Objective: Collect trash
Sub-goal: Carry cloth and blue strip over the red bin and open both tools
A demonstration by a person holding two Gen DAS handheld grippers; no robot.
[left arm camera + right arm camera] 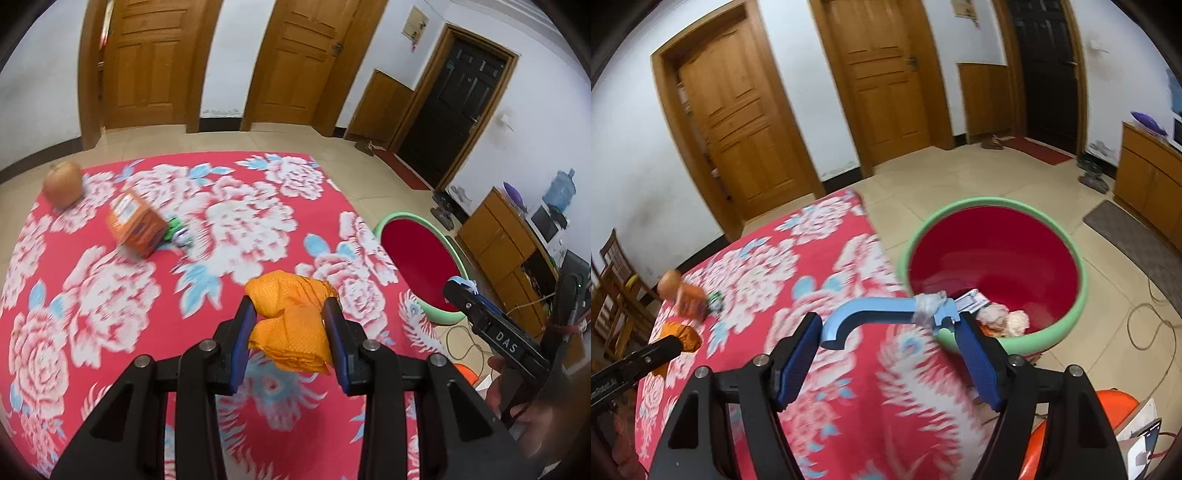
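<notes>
Left tongs (291,317) clenched on a crumpled orange cloth (291,325), held above the floral red worktop (110,295), lower centre of the left wrist view. Right tongs (890,350) spread wide, nothing between the pads; a blue hook piece (882,314) taped to the right finger juts across the gap. Green-rimmed red basin (1082,280) sits off the worktop's right edge, centre right of the right wrist view, with white crumpled paper (1004,321) inside. Upper left of the left wrist view: orange box (135,223), round brown fruit (62,184), both blurred.
</notes>
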